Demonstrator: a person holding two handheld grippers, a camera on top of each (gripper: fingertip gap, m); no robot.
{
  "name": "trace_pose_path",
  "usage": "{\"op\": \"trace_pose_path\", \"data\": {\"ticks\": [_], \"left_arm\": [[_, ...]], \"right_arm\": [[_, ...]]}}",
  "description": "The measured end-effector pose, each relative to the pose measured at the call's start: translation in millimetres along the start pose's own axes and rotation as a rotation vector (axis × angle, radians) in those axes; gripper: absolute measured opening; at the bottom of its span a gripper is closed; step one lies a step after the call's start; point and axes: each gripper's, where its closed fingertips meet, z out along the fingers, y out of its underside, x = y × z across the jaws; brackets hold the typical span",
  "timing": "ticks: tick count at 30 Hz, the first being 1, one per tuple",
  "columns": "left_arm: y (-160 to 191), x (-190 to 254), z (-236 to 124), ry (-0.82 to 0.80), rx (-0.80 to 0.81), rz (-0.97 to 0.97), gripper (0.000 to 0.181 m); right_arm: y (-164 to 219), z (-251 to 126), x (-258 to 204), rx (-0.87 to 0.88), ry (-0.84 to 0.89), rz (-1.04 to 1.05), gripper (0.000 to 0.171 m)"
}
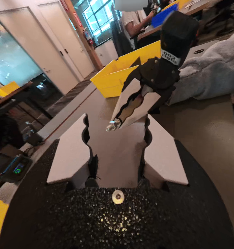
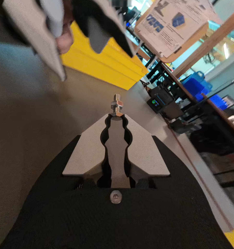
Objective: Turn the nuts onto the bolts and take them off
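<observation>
Jaws on the right gripper (image 2: 116, 115) are clamped together on the hex head of a bolt (image 2: 117, 107), so the threaded shank sticks straight out past the fingertips. Those of the left gripper (image 1: 116, 118) stand wide apart with nothing between them, only bare desk (image 1: 113, 155) showing through the gap.

A nut (image 2: 117, 104) sits on the shank, partway along: a few threads show beyond it at the free end, and a short run of thread shows between it and the head. In the left wrist view the same bolt (image 1: 112, 126) points out from the right gripper's tips toward the left gripper, held in the air above the desk, near the left fingertips but not yet between them.

A yellow bin (image 1: 113, 79) rests on the desk behind the grippers.

As a judgement, the job is in mid-course. The nut is engaged on the thread, so the starting of it is done, but it is neither run down to the head nor off the end. Whether it is on its way on or off cannot be told. The left gripper probably needs to close on the nut's flats and turn it while the right holds the bolt steady.
</observation>
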Motion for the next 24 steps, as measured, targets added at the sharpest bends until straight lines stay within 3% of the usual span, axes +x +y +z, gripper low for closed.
{"op": "trace_pose_path", "data": {"ticks": [4,13,19,22,24], "left_arm": [[15.3,18.2,10.2,0.102,0.016,0.029,0.067],[35.8,53.2,19.5,0.366,0.046,0.078,0.064],[62.8,49.8,21.8,0.389,-0.08,0.135,0.046],[69.1,41.9,26.1,0.329,-0.127,0.117,0.061],[63.3,43.7,24.1,0.335,-0.089,0.121,0.061]], "right_arm": [[8.7,-5.3,-18.2,-0.019,0.009,-0.245,0.016],[20.8,-14.1,-37.7,-0.015,-0.089,-0.299,0.016],[17.7,-15.7,-41.3,0.003,-0.103,-0.307,0.016],[16.1,-16.1,-39.9,0.012,-0.09,-0.31,0.016],[17.2,-16.4,-37.6,0.008,-0.089,-0.29,0.016]]}}
